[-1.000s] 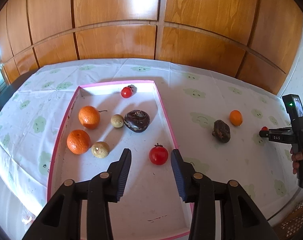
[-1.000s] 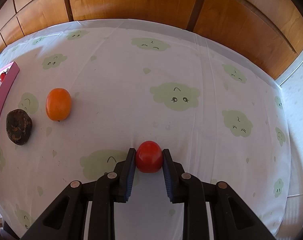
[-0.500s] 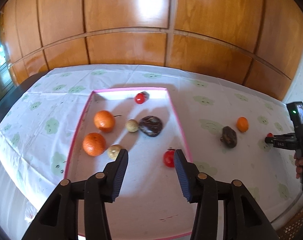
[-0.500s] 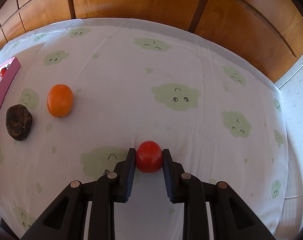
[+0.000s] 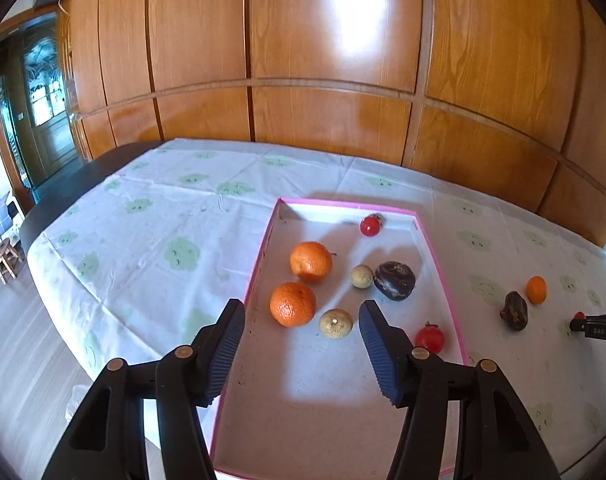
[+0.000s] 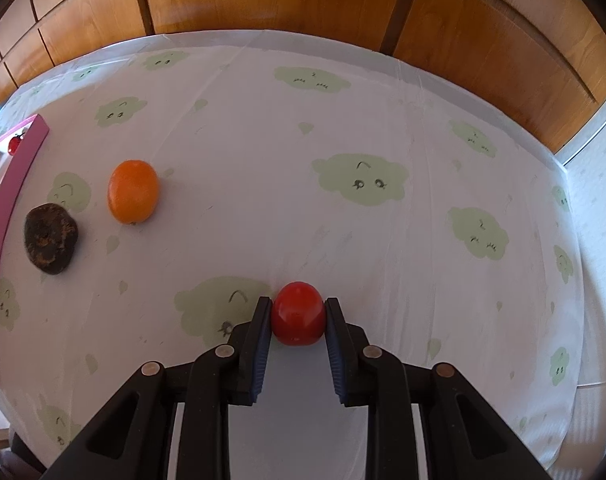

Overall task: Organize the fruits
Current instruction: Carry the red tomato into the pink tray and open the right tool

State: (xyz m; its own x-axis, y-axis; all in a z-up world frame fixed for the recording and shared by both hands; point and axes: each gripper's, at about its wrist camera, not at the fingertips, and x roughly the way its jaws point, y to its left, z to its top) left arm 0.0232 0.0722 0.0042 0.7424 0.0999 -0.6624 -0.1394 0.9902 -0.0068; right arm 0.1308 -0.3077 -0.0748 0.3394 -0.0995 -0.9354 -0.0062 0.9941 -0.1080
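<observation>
Mostly done, I'd say — my left gripper (image 5: 301, 328) hung empty, jaws just widening, over the pink tray (image 5: 441, 268) at centre frame, which held seven fruits. My right gripper (image 6: 297, 320) was clamped on a red tomato (image 6: 298, 314), low centre; orange fruit (image 6: 133, 191) and dark fruit (image 6: 51, 238) waited at left.

Table w/ cloud-print cloth (image 6: 343, 128) carries pink-rimmed tray (image 5: 439, 264), small orange (image 6: 133, 191), dark wrinkled fruit (image 6: 51, 237), red tomato (image 6: 298, 313).

the pink tray (image 6: 7, 208) is cut off at the left edge.
</observation>
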